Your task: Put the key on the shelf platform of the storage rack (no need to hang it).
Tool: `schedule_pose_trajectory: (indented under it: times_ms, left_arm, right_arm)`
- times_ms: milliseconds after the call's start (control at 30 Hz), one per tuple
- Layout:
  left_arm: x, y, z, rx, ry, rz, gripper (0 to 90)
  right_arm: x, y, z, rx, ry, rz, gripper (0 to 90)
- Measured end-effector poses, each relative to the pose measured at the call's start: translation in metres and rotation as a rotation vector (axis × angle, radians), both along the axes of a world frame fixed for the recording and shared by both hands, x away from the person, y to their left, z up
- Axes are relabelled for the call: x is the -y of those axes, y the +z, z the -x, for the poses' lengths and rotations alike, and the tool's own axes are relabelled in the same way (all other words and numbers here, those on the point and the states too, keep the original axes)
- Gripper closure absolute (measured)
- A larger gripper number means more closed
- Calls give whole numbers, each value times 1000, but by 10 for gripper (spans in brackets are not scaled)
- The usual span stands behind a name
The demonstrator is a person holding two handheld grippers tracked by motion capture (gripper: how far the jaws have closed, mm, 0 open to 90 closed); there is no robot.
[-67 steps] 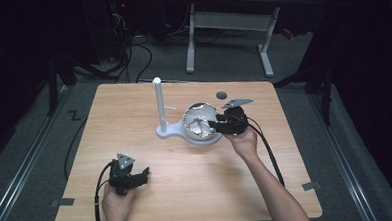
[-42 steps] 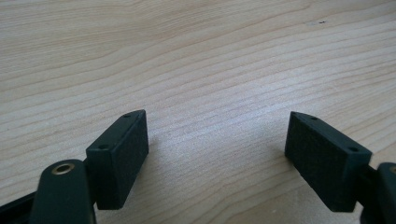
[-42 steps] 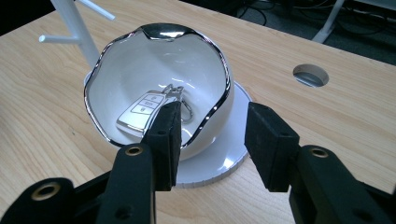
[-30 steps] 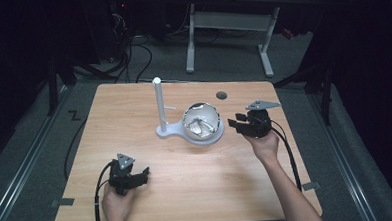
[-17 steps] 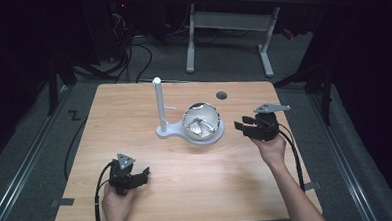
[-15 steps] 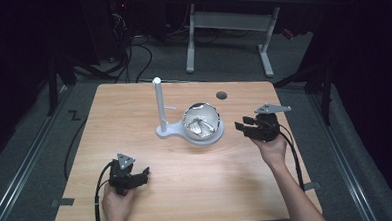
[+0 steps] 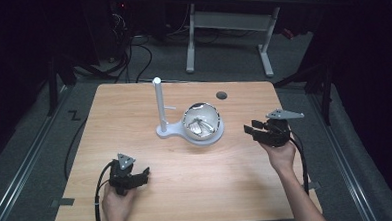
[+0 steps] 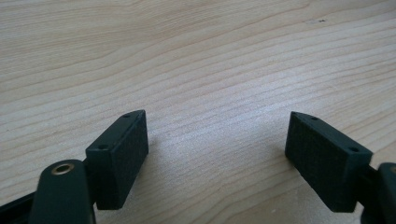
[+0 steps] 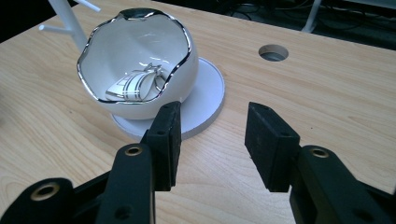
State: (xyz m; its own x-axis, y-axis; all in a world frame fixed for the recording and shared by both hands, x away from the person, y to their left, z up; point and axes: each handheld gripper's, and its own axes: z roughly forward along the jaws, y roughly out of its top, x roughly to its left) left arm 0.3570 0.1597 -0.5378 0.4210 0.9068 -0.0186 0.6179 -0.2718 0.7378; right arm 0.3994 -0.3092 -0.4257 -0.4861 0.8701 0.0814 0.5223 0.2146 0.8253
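Note:
A white egg-shaped bowl [image 7: 201, 121] [image 9: 140, 65] with a silver rim sits on a round white base [image 9: 205, 100] at mid-table. Something silvery and banded [image 9: 133, 84] lies inside it. A white post [image 7: 159, 104] with a small peg rises from the base's left end. My right gripper [image 7: 252, 130] [image 9: 212, 140] hovers right of the bowl, pointed at it, open and empty. My left gripper [image 7: 142, 174] [image 8: 217, 154] rests near the front left of the table, open, with bare wood between its pads.
The wooden table [image 7: 134, 108] has a round cable hole [image 7: 221, 95] [image 9: 273, 52] behind the bowl. Cables trail from both grippers off the front edge. A white desk frame [image 7: 225, 34] and floor cables stand beyond the table.
My right gripper has drawn back from the bowl to the right and a little toward the front. The left gripper has stayed put.

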Motion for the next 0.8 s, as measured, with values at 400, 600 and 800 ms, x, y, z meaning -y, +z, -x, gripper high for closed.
schedule_pose_trajectory:
  times_ms: [400, 600, 800]
  left_arm:
    - [0, 0, 0, 0, 0, 0, 217]
    - [0, 0, 0, 0, 0, 0, 217]
    - [0, 0, 0, 0, 0, 0, 217]
  right_arm:
    - [12, -9, 19, 0, -14, -34, 562]
    - [20, -11, 29, 12, -32, -41, 559]
    - [24, -12, 39, 10, -36, -44, 542]
